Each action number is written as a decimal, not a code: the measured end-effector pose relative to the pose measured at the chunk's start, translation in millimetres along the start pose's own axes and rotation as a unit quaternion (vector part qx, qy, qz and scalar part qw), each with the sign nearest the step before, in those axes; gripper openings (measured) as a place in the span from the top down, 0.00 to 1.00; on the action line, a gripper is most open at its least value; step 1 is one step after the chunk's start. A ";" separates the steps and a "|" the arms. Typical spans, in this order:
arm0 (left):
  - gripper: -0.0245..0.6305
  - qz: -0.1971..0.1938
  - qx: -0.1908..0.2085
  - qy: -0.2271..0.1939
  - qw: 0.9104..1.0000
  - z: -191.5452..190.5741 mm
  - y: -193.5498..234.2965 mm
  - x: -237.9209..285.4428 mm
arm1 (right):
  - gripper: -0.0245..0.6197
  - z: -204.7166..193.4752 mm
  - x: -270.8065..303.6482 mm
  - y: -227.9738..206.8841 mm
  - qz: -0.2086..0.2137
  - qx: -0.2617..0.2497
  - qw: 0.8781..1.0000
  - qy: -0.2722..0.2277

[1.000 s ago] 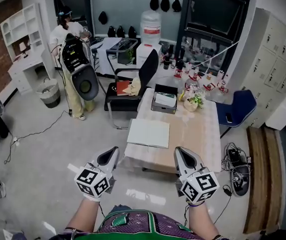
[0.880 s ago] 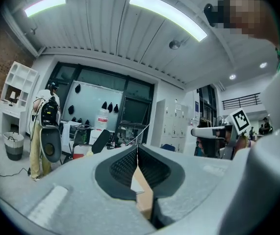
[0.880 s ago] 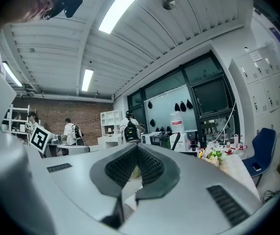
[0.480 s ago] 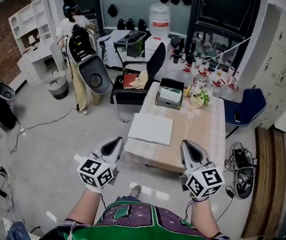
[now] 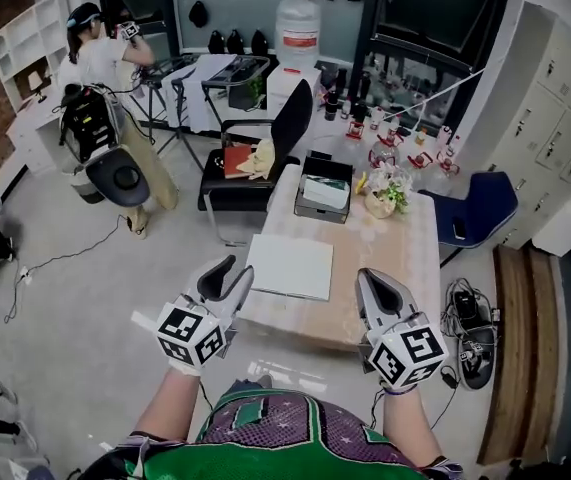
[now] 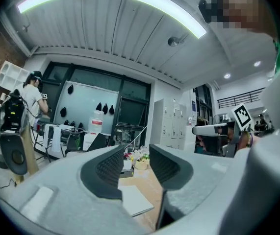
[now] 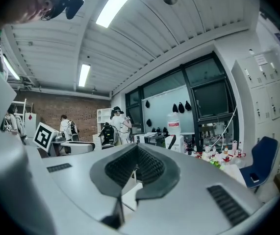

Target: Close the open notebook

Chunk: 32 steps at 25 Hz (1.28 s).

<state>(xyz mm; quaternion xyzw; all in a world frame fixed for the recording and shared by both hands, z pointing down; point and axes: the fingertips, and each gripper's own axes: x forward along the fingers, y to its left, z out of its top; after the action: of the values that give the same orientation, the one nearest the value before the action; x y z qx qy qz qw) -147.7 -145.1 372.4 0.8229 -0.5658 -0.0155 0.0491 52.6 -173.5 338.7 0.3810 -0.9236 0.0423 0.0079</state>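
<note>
— Where is the notebook [image 5: 288,266]?
— Flat on the table [image 5: 390,258], near its front left corner.
— And the tools?
— The left hand-held gripper [image 5: 228,272] is opening its jaws, nothing between them. The right hand-held gripper [image 5: 370,279] has its jaws together, empty.

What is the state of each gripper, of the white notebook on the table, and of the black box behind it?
Grey left gripper: jaws opening, nothing between them.
Grey right gripper: jaws shut, empty.
White rectangular notebook: lying flat on the beige table, touched by neither gripper; whether open or closed cannot be told.
Black rectangular box: open at the top, white contents inside.
</note>
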 end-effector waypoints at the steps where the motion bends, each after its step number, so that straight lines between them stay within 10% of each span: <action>1: 0.70 -0.007 -0.004 0.000 1.000 -0.8 3.5 3.6 | 0.96 -0.8 3.8 0.1 -0.001 -0.001 1.000 0.001; 32: 0.70 -0.088 -0.024 0.161 0.983 -155.7 112.5 100.5 | 0.96 -64.9 111.6 -10.5 -0.058 0.014 0.996 0.069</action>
<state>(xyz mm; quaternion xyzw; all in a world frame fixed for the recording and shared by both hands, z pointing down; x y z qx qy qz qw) -203.6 -268.9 541.4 0.8598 -0.4753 0.0994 0.1582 -20.4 -253.9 409.4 0.4299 -0.8967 0.0807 0.0687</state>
